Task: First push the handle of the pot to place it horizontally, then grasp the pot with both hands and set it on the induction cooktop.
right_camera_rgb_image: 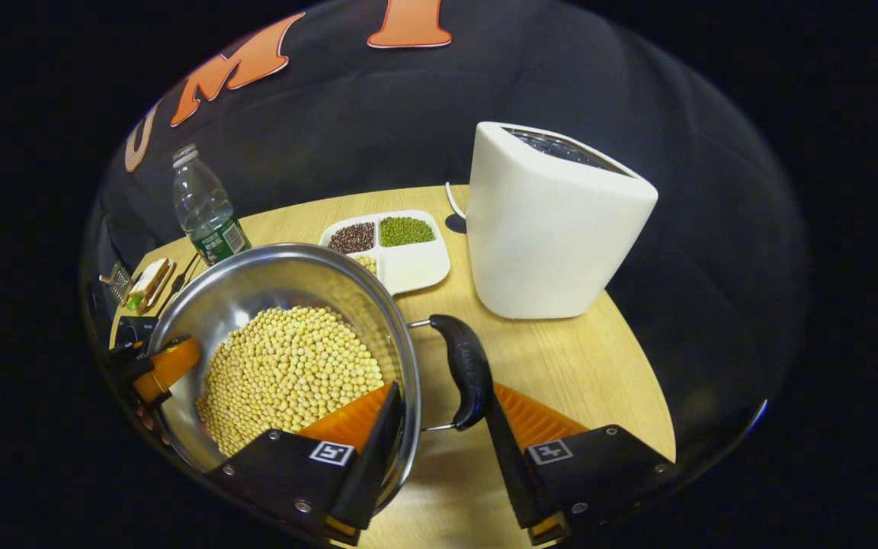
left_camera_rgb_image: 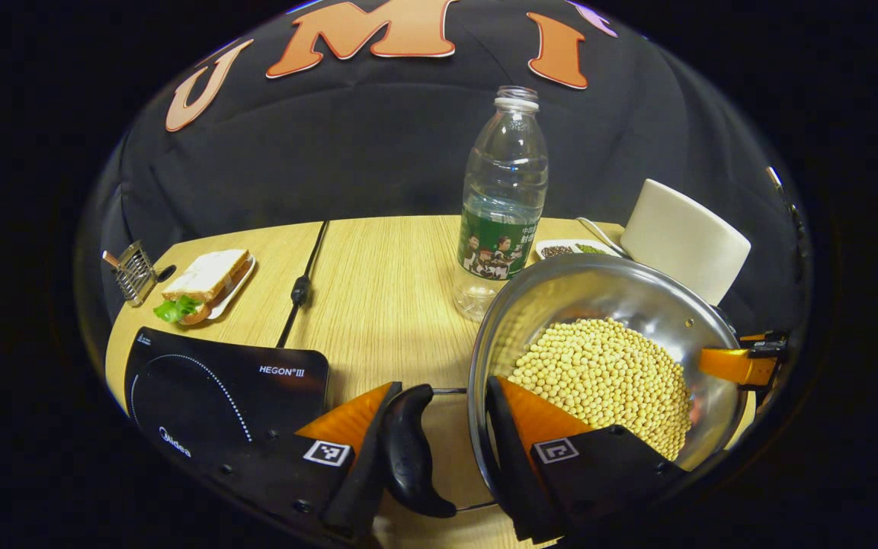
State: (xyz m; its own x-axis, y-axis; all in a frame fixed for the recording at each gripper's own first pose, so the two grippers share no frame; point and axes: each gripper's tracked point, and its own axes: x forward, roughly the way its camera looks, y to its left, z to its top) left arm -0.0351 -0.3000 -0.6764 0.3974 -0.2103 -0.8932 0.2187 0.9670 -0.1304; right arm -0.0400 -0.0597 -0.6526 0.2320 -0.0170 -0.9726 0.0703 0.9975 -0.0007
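The induction cooktop (left_camera_rgb_image: 218, 389) lies at the table's (left_camera_rgb_image: 378, 290) left edge. Just right of it, the left hand-held gripper (left_camera_rgb_image: 447, 442) straddles one black handle (left_camera_rgb_image: 408, 450) and the rim of the pot (left_camera_rgb_image: 607, 305) (full of soybeans (left_camera_rgb_image: 607, 381)), fingers apart. The right hand-held gripper (right_camera_rgb_image: 439, 435) brackets the other handle (right_camera_rgb_image: 466, 370), one finger inside the rim, also unclosed.

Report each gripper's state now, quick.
Left gripper: open, fingers straddling the pot's black handle and rim.
Right gripper: open, straddling the other handle.
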